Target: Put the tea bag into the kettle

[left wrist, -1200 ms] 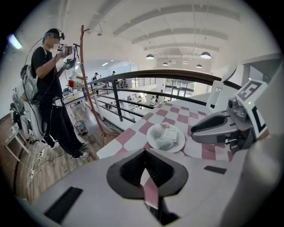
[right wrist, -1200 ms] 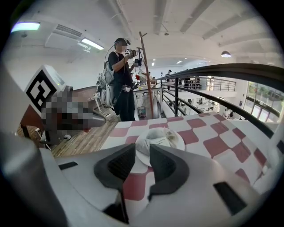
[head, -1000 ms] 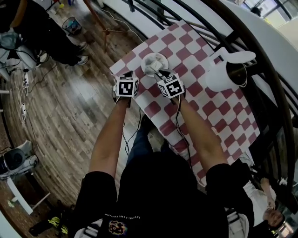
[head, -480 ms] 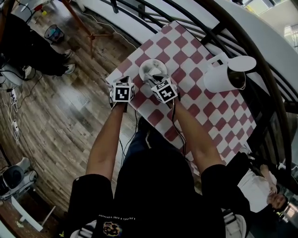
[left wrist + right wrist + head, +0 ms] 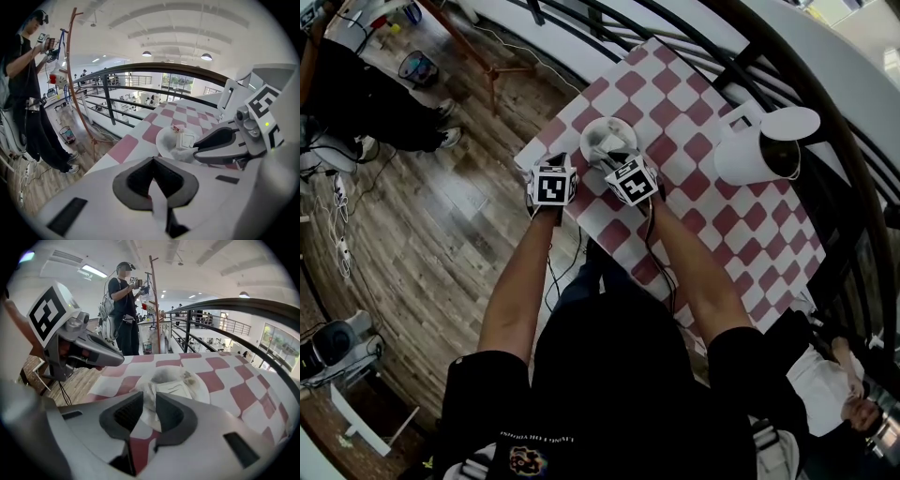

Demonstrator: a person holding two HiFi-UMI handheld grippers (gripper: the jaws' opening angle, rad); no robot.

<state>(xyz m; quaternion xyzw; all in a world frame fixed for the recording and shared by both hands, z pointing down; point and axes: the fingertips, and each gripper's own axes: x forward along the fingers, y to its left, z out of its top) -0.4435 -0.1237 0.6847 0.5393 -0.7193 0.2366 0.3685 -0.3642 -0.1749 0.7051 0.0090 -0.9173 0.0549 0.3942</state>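
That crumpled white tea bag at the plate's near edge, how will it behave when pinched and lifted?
The tea bag looks thin and crumpled, so probably floppy and very light, sagging from a pinch. The plate looks smooth, so a push may just slide it.

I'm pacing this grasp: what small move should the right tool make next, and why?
Probably close the right tool: its jaws stand apart around a tea bag at the near edge of the plate, and do not visibly pinch it yet.
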